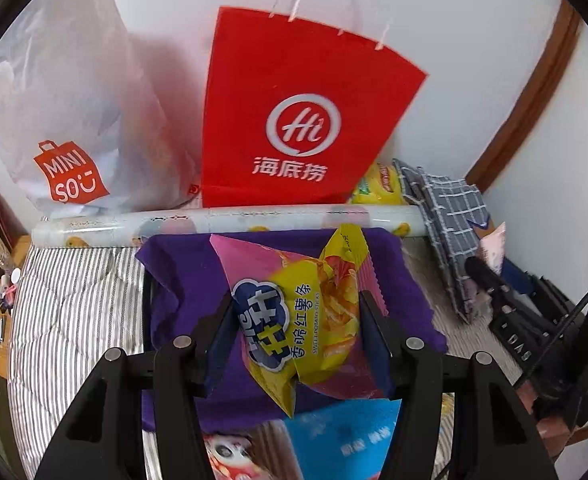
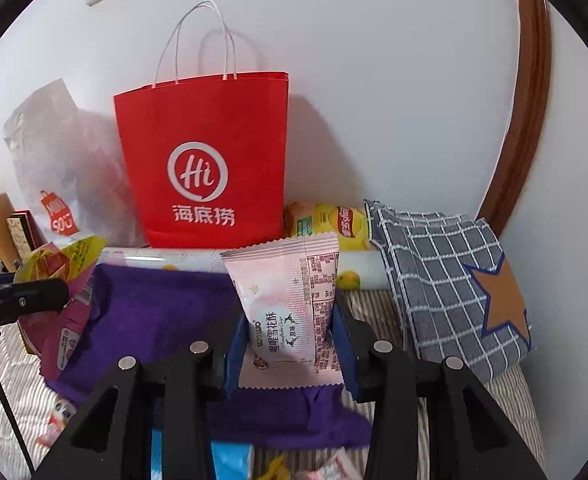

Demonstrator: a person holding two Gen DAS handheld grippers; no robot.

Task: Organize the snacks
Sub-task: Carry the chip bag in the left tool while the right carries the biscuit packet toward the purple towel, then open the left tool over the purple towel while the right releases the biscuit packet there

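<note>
Between my left gripper's (image 1: 294, 316) pads sits the yellow-pink chip bag (image 1: 294, 308), clamped; my right gripper (image 2: 289, 340) pinches a pink packet (image 2: 289, 304). Both hang above the purple cloth (image 1: 181, 300), tilted down toward the red bag (image 1: 294, 112) at the wall. I judge this the carrying step; next I must set each snack down.

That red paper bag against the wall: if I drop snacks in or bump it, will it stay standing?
The red paper bag is tall on a narrow base and seems to lean on the wall, so it would probably tip forward if nudged. It stands on soft striped bedding, likely unsteady footing. Its paper walls look stiff enough to stay open.
</note>
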